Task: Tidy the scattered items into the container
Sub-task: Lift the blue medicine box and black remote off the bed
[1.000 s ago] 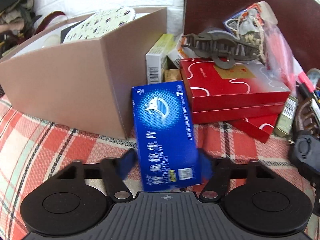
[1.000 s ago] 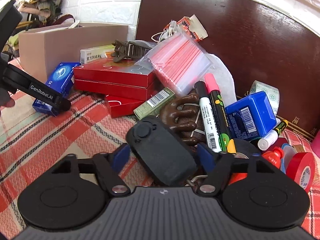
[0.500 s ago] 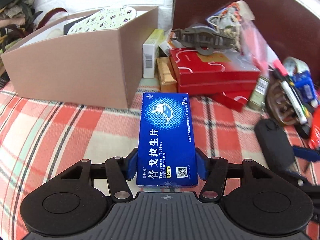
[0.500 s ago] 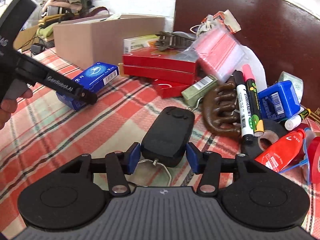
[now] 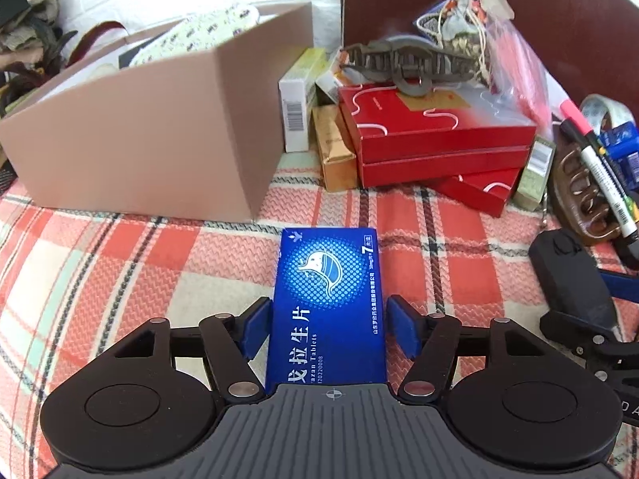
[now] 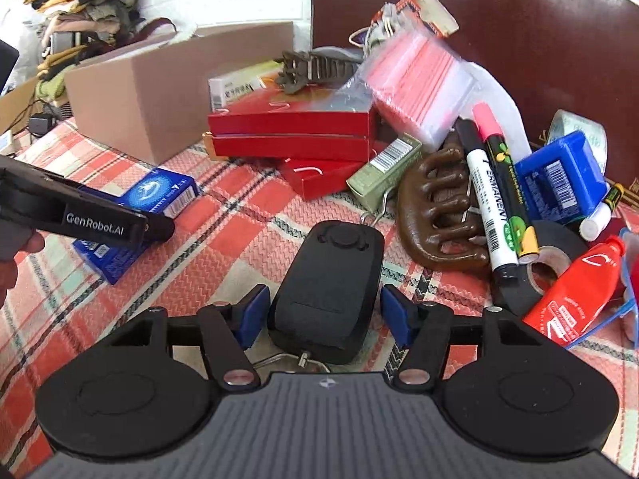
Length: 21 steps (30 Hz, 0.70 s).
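**Tidying barely begun: both tongs open around items, pile still outside the box**

The left tongs (image 5: 328, 329) straddle the blue tablet box (image 5: 328, 311), which lies flat on the checked cloth (image 5: 120, 263); a gap shows at each pad, so nothing is gripped. The right tongs (image 6: 324, 317) likewise bracket the black key fob (image 6: 329, 291) with clear space either side.

The cardboard box (image 5: 159, 139) stands beyond the tablet box and holds a few things, among them a patterned item. Judged from this, most work remains: the red boxes (image 5: 439, 135), hair claw (image 5: 407, 66), markers (image 6: 495, 191), tape roll (image 6: 547, 255) and red tube (image 6: 571, 299) are still outside.

Against the earlier frames, both sets of jaws have just been opening, after pressing on these same items. The tablet box has come away from the carton wall and now lies straight, and the fob has been drawn clear of the pile.
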Each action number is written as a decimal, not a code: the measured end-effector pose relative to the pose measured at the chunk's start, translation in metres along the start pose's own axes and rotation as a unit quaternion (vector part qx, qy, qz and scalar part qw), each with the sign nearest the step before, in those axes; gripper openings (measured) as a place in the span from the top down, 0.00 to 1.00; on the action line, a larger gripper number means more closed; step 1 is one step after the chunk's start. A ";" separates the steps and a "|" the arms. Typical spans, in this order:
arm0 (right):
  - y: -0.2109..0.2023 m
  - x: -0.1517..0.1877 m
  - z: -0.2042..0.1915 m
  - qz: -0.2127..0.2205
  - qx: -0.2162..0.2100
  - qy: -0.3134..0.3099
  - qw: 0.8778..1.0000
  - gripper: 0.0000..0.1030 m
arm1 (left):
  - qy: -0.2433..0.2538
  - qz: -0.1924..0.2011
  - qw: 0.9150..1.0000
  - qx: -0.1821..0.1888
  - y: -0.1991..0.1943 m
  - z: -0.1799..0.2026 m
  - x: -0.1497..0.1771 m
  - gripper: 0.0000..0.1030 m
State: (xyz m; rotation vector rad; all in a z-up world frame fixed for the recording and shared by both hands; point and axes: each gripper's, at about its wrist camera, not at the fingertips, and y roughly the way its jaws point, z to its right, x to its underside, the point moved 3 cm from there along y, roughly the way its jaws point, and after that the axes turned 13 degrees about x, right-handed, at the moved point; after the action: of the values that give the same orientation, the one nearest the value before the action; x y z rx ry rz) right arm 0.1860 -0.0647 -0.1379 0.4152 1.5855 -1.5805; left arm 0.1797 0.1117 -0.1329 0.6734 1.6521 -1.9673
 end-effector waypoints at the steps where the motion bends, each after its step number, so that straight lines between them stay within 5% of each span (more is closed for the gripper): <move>1: 0.001 0.000 -0.001 0.002 0.003 -0.001 1.000 0.36 | 0.001 0.000 1.000 0.000 0.001 0.000 0.000 0.29; 5: 0.004 0.000 -0.001 0.003 0.002 -0.001 1.000 0.34 | 0.011 -0.001 1.000 0.004 0.000 0.001 0.000 0.44; 12: -0.006 0.006 -0.001 0.001 -0.017 -0.026 1.000 0.45 | 0.024 -0.016 0.999 0.018 -0.011 0.005 0.009 0.44; 21: -0.003 0.001 -0.006 -0.004 -0.007 -0.030 1.000 0.43 | 0.033 -0.019 0.999 0.017 -0.009 0.008 0.010 0.34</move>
State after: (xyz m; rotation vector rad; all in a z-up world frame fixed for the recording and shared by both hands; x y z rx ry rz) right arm 0.1808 -0.0600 -0.1377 0.3513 1.5538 -1.5739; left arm 0.1659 0.1049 -0.1309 0.7320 1.6850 -2.0240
